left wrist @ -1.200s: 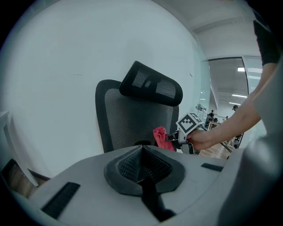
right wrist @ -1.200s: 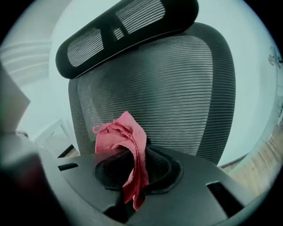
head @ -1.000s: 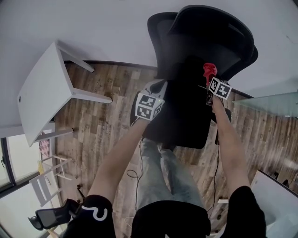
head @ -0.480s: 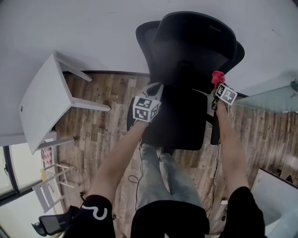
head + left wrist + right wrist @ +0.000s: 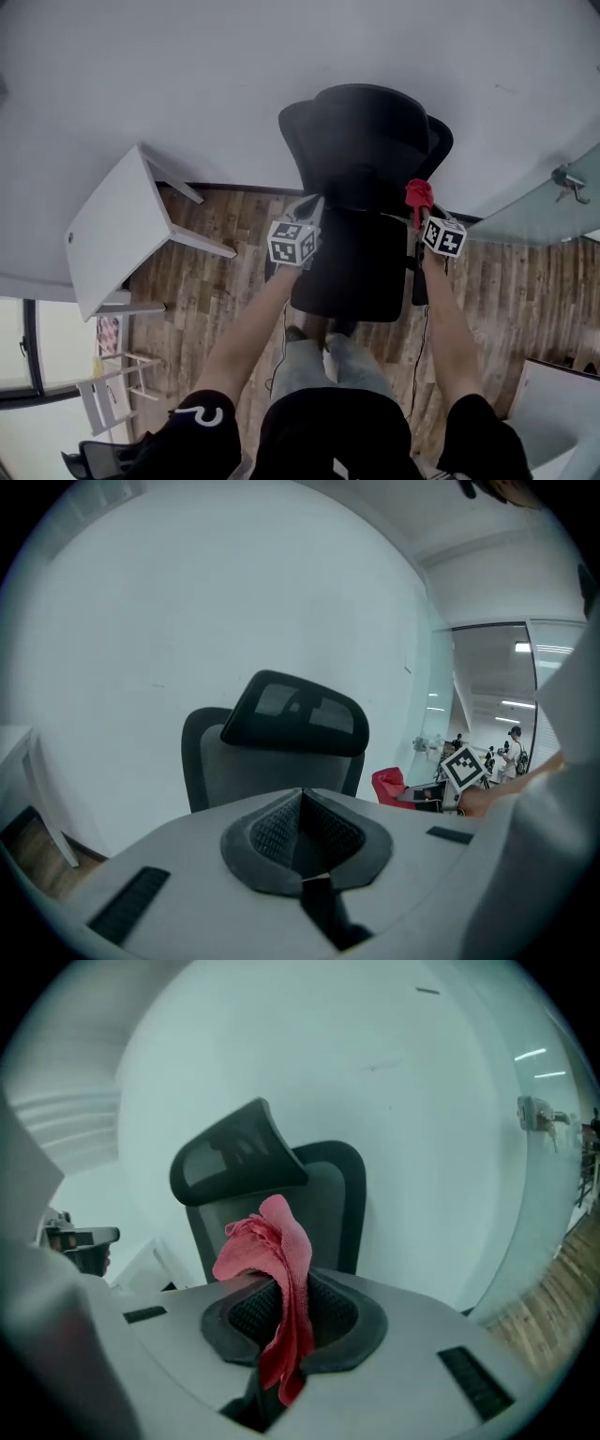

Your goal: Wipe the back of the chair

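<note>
A black office chair (image 5: 361, 178) stands against the white wall, its back and headrest (image 5: 295, 712) facing me. My right gripper (image 5: 419, 214) is shut on a red cloth (image 5: 277, 1279), which sticks up out of the jaws beside the chair's right side (image 5: 323, 1204). The red cloth (image 5: 418, 194) shows just right of the chair back in the head view. My left gripper (image 5: 309, 211) is at the chair's left side, jaws shut with nothing between them (image 5: 302, 832). Neither gripper touches the chair back in these views.
A white table (image 5: 117, 230) stands to the left on the wood floor (image 5: 216, 272). A glass partition (image 5: 548, 211) runs along the right. A white folding stand (image 5: 108, 389) sits at lower left. The person's legs (image 5: 323, 361) are right behind the chair seat.
The view has pulled back and the chair now looks smaller and more centred. Both grippers sit closer together at the chair's sides; the red cloth stays gripped in the right one.
</note>
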Tool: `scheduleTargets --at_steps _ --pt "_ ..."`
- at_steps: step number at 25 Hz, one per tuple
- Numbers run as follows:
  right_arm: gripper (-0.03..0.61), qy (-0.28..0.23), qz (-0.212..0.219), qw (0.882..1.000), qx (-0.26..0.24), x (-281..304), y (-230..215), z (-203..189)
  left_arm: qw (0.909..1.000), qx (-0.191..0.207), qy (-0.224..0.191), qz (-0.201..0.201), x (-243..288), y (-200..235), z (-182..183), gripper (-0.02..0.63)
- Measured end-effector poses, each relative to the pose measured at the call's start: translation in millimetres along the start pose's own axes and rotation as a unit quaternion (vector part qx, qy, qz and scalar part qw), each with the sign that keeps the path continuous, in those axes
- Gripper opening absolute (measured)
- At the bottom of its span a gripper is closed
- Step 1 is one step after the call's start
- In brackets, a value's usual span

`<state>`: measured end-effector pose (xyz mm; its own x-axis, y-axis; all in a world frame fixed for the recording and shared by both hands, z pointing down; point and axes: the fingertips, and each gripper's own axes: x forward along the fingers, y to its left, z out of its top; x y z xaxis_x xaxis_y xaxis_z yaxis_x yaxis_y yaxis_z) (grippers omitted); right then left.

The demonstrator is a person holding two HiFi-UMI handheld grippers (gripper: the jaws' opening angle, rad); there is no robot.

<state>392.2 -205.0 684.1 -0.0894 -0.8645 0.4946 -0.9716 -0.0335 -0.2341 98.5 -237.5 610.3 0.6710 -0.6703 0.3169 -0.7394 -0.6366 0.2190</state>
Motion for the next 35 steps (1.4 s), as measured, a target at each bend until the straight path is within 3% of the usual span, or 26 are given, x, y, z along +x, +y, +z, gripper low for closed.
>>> scheduleTargets --at_steps 4,10,20,28,35 --pt "0.067 -0.036 0.045 0.998 -0.011 -39 46 24 0.9997 0.014 -0.018 -0.010 -32 -20 22 0.026" --pt "0.066 -0.062 0.064 0.995 -0.047 -107 105 35 0.9986 0.031 -0.039 -0.015 -101 -43 31 0.026" --pt "0.066 -0.082 0.081 0.991 -0.073 -239 167 -1 0.9965 0.032 -0.076 0.012 -225 -91 12 0.026" --pt "0.066 -0.086 0.088 0.988 -0.093 -311 186 -28 0.9938 0.050 -0.099 0.010 -273 -150 19 0.026" --pt "0.066 -0.096 0.097 0.986 -0.094 -347 196 -32 0.9937 0.055 -0.097 0.012 -301 -174 9 0.026"
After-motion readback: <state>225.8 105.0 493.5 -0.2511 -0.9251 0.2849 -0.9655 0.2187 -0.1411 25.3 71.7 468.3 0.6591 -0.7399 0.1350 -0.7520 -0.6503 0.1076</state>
